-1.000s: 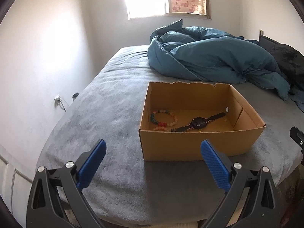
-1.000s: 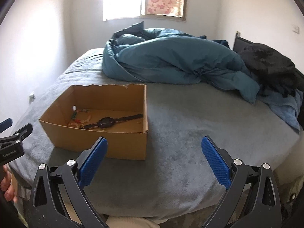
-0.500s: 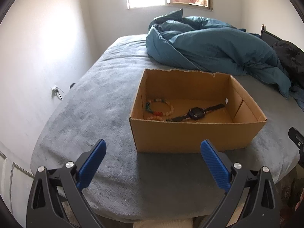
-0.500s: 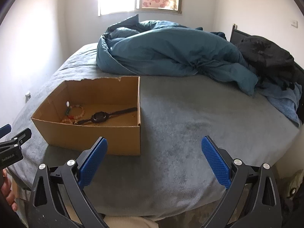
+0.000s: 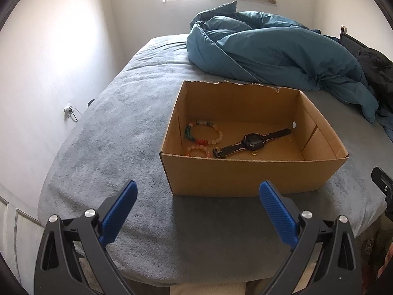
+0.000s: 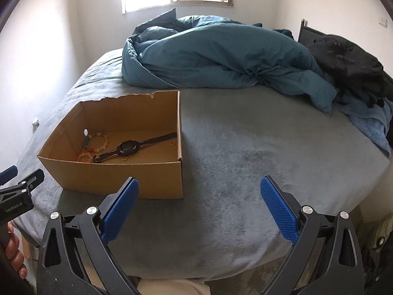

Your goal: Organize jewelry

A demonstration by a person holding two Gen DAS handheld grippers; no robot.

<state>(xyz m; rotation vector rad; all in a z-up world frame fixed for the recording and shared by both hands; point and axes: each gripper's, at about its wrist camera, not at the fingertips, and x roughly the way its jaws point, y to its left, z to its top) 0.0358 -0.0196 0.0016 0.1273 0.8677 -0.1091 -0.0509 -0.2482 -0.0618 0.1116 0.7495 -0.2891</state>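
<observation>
An open cardboard box [image 5: 235, 172] [image 6: 137, 174] sits on the grey bed. Inside lie a black wristwatch [image 5: 253, 142] [image 6: 127, 148], a multicoloured bead bracelet [image 5: 203, 132] [image 6: 97, 141], a smaller pink bead bracelet [image 5: 197, 151] [image 6: 84, 157] and small gold rings [image 5: 254, 153] [image 6: 125, 158]. My left gripper [image 5: 197, 202] is open and empty, hovering in front of the box's near wall. My right gripper [image 6: 200, 202] is open and empty over the bed, just right of the box.
A rumpled teal duvet [image 5: 270, 51] [image 6: 221, 56] is piled behind the box. Black clothing [image 6: 348, 59] and a blue towel [image 6: 368, 123] lie at the right. The bed's front edge [image 6: 196, 270] is just below my grippers. A white wall is at the left.
Both grippers have risen and tilted down, so more of the box's inside shows. Both stay open and empty. The jewelry has not moved.
</observation>
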